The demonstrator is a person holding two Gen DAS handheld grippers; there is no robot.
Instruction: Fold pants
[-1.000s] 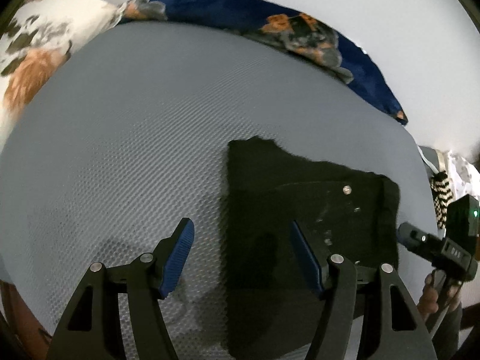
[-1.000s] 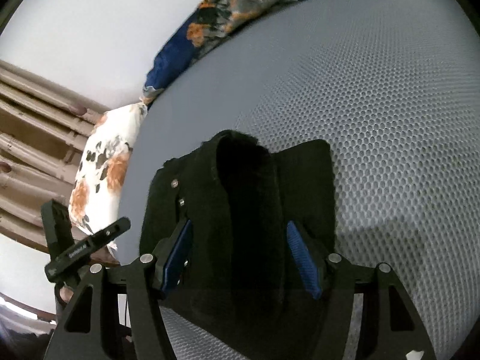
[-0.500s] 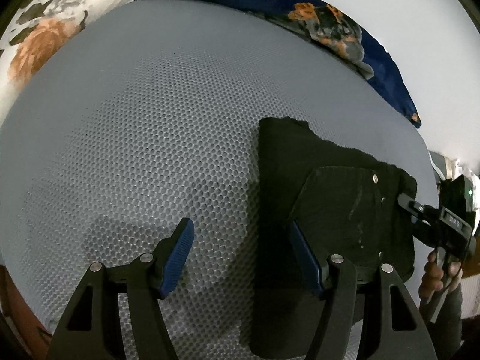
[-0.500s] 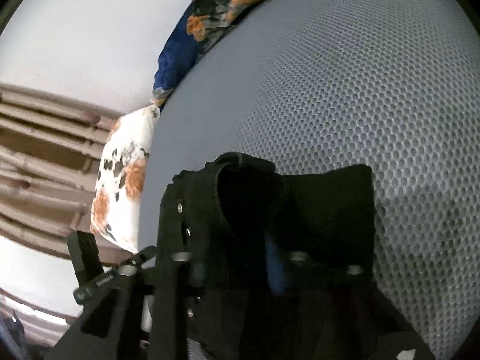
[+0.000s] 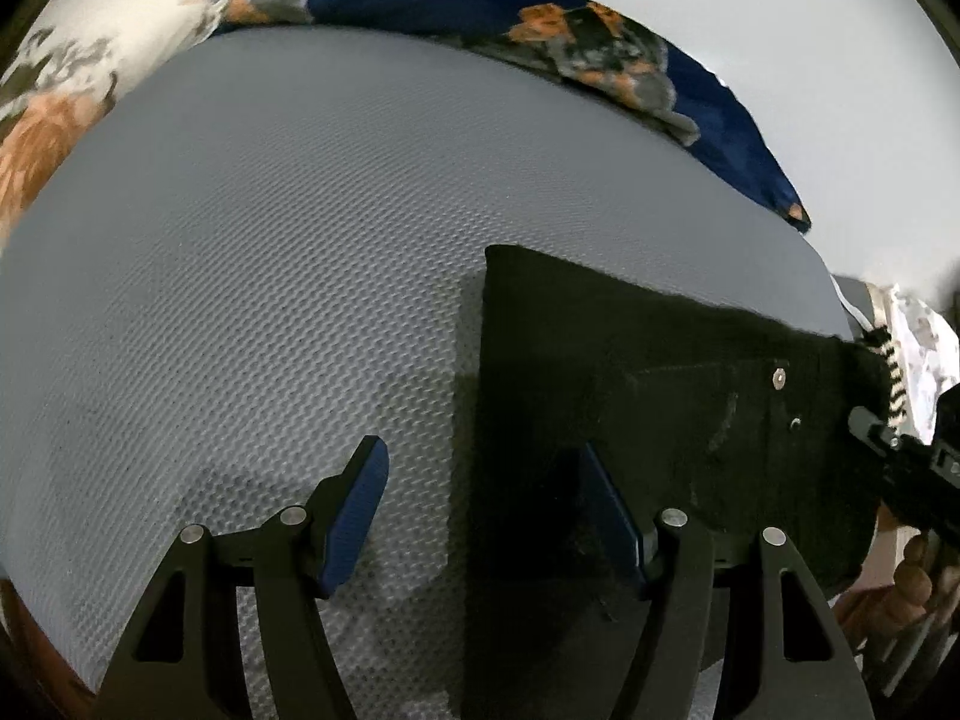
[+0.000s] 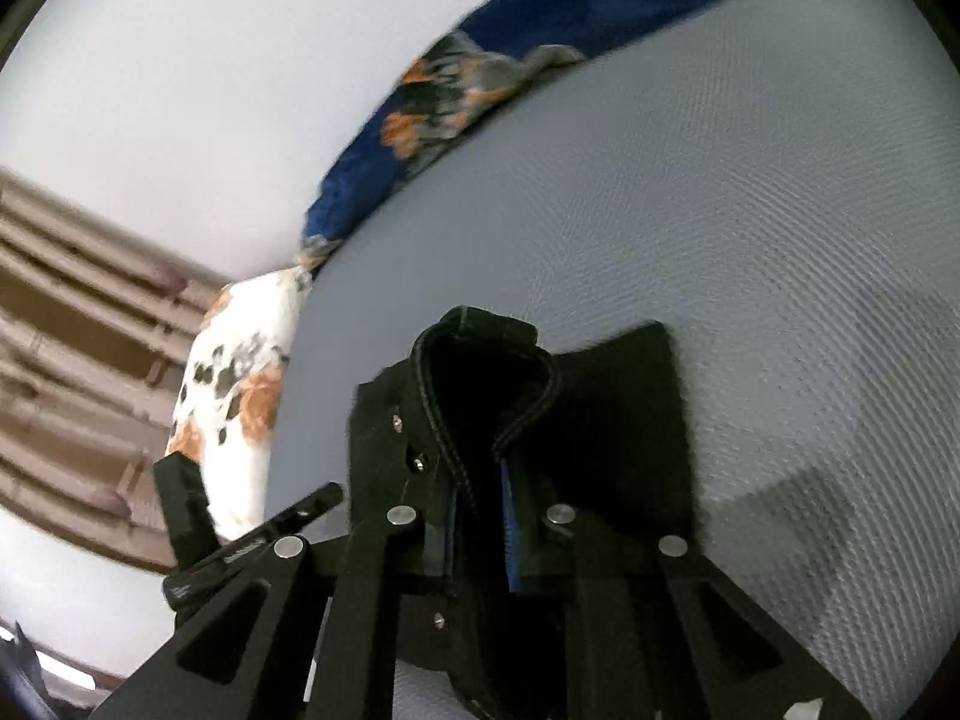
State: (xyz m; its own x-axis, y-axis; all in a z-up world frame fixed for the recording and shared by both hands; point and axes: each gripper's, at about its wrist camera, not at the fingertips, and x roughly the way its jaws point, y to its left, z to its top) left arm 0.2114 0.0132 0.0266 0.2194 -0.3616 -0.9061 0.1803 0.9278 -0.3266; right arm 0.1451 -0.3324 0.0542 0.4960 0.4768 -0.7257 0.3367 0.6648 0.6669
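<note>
Right gripper (image 6: pixel 480 531) was clamped on the black pants (image 6: pixel 534 414), pinching a raised fold. Left gripper (image 5: pixel 486 510) hung wide open over the grey mattress (image 5: pixel 300 276), gripping nothing.

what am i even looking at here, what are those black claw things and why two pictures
No robot here: a person holds a two-finger gripper tool in each hand, and each tool carries a fisheye camera looking along its fingers. That gives two pictures of one moment.

The left wrist view shows the left gripper open, its blue-padded fingers spread, holding nothing. Beyond it the black pants lie folded on a grey honeycomb-textured mattress.

The right wrist view shows the right gripper shut on a bunched edge of the same black pants, lifting it a little.

At the mattress's far edge lie a navy floral cloth and a white floral pillow. Each camera also catches the other tool at its frame edge.
</note>
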